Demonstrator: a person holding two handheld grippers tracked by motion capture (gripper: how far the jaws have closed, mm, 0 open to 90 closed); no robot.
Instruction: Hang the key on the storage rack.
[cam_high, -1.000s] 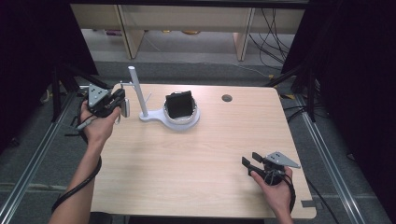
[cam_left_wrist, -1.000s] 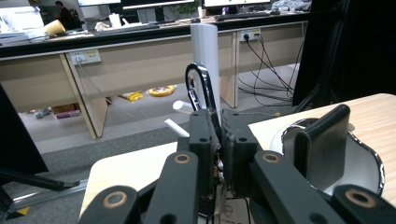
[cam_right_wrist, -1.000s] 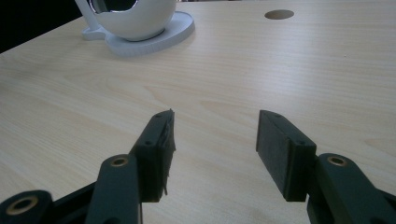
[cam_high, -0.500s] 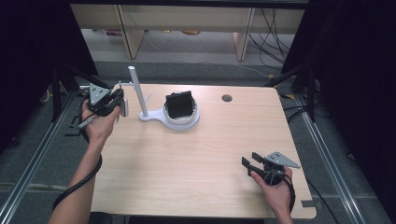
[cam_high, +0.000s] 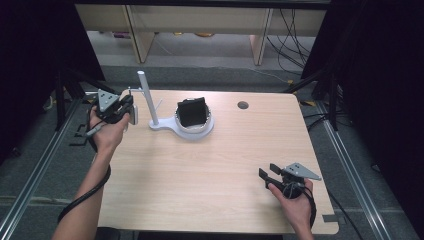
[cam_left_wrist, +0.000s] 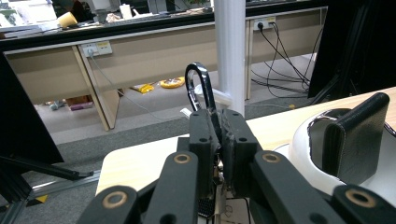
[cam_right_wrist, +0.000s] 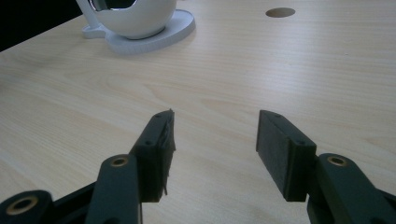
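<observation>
High view: the left gripper (cam_high: 127, 107) at the table's (cam_high: 210, 165) left edge pinched a black carabiner (cam_left_wrist: 198, 86) beside the white stand's (cam_high: 147, 97) post; right gripper (cam_high: 268, 171), fingers wide, rested near-right.

a black carabiner (cam_left_wrist: 201, 88) stands upright, clamped at its base, just before a white post (cam_high: 148, 100) whose base holds a black wallet (cam_high: 192, 111) at twelve o'clock.

Grey carpet floor (cam_high: 210, 70) surrounds the table (cam_high: 215, 165). Wooden shelving (cam_high: 200, 17) stands beyond, cables (cam_high: 290, 30) trailing beside it. Black curtains (cam_high: 380, 75) flank both sides. Wall sockets (cam_left_wrist: 95, 48) visible.
</observation>
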